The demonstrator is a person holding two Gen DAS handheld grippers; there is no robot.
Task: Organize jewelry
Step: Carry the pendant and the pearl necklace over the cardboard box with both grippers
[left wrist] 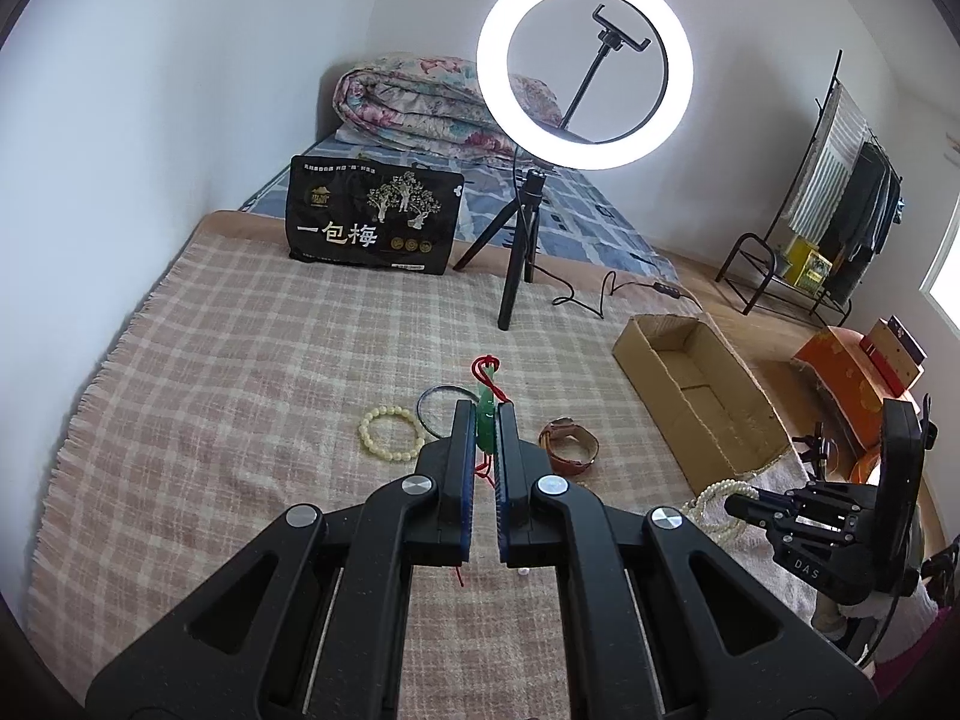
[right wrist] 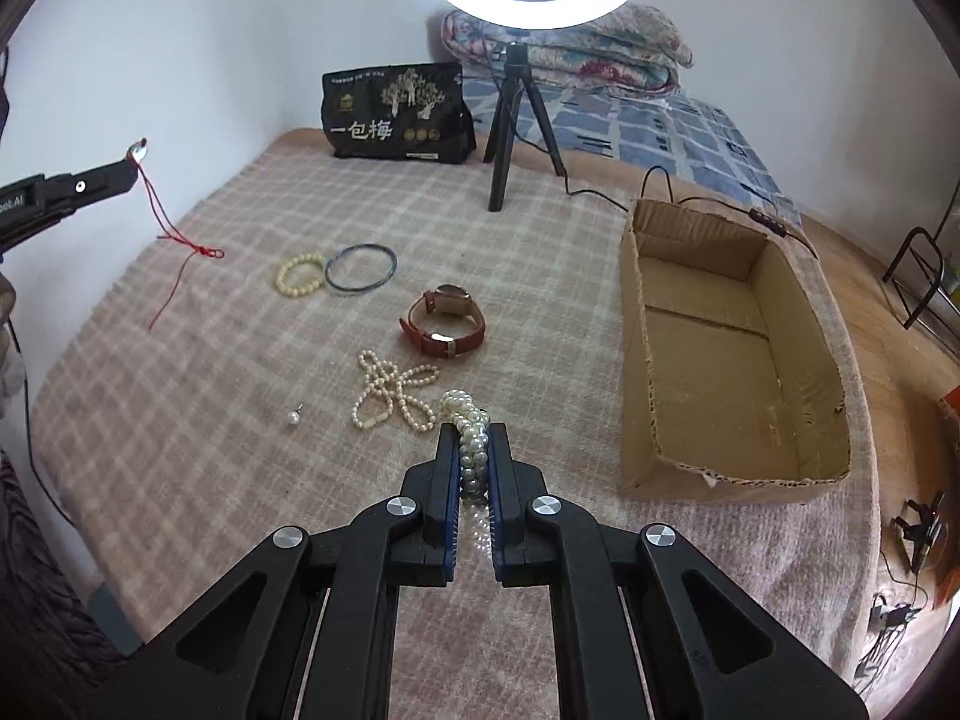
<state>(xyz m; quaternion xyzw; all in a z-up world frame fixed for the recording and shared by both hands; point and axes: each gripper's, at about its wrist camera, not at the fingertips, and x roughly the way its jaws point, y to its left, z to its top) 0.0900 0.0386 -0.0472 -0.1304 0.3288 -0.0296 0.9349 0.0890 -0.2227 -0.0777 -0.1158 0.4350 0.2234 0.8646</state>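
Left wrist view: the left tool [left wrist: 485, 414] clamps a green jade pendant on a red cord [left wrist: 485, 420], held above the pink checked blanket [left wrist: 240, 360]. In the right wrist view, the right tool [right wrist: 474, 435] pinches a white pearl strand [right wrist: 471, 444] low over the blanket, just left of the open brown cardboard box [right wrist: 729, 354].
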